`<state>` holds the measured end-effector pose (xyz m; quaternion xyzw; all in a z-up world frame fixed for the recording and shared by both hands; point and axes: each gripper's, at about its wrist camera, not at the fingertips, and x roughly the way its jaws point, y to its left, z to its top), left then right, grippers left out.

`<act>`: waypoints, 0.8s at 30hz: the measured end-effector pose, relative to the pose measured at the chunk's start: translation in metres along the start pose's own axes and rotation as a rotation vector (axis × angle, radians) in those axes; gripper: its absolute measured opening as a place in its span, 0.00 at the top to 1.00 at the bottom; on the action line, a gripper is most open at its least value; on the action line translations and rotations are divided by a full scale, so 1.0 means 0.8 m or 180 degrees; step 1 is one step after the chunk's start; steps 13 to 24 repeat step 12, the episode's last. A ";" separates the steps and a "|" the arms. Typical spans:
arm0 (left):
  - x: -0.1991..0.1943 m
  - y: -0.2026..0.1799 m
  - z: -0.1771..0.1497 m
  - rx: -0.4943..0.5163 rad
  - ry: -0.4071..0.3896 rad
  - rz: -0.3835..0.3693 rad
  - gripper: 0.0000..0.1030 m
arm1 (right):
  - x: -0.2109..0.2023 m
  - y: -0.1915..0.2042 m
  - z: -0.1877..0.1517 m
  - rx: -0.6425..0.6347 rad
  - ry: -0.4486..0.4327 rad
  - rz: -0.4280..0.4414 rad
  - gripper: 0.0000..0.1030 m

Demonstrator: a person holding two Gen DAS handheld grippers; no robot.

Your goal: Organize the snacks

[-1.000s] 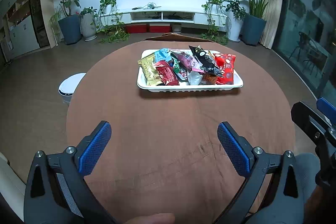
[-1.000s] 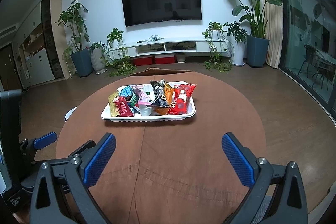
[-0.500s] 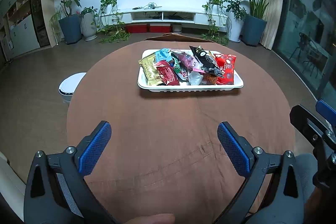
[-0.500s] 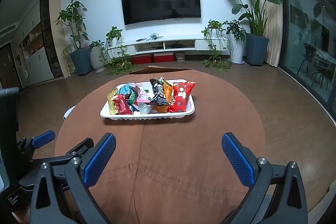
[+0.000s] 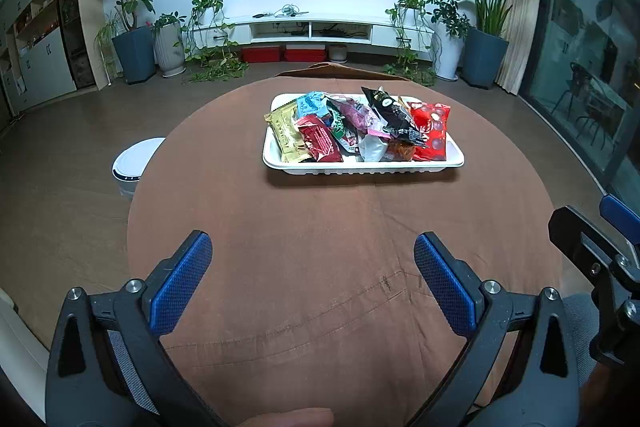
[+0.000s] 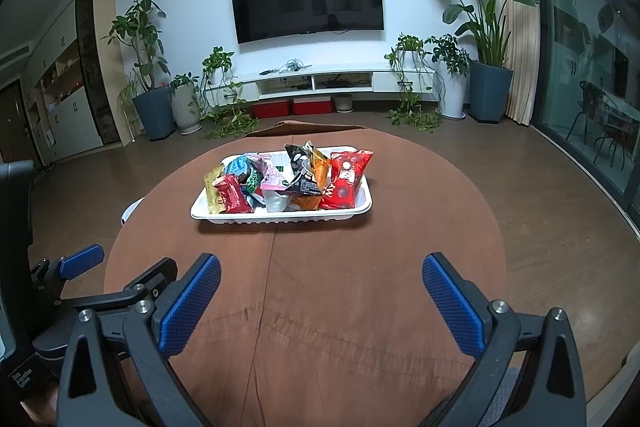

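Both the left hand-held gripper (image 5: 312, 279) and right hand-held gripper (image 6: 320, 295) are hovering released, empty; snack packets (image 5: 356, 127) are filling the white tray (image 5: 364, 167) on the desk (image 5: 320, 227), so approaching one edge packet looks cleanest

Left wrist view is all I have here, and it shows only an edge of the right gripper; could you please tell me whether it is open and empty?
Observer: Yes. In the right wrist view the right gripper is wide open, with nothing between its blue pads.
Operator: Thank you. Is it close to the tray?
Observer: No. It is held over the near part of the brown tablecloth, clearly short of the white tray that holds the snack packets.
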<state>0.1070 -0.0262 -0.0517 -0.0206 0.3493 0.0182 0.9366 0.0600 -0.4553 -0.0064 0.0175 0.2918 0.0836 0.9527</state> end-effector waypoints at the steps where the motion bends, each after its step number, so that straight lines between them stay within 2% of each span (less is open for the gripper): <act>1: 0.000 0.000 0.000 -0.0002 0.0002 -0.0001 0.00 | 0.000 0.001 -0.002 -0.0001 0.0005 0.0002 0.00; 4: 0.001 0.001 -0.001 -0.0009 0.0021 -0.0017 0.00 | 0.001 0.000 -0.007 0.0000 0.0026 0.0007 0.00; 11: -0.004 -0.002 -0.002 0.0058 -0.0106 0.0046 0.00 | 0.004 -0.004 -0.008 0.0038 0.0087 0.0028 0.00; 24: -0.004 -0.001 -0.002 0.0062 -0.0108 0.0047 0.00 | 0.004 -0.005 -0.010 0.0045 0.0097 0.0028 0.00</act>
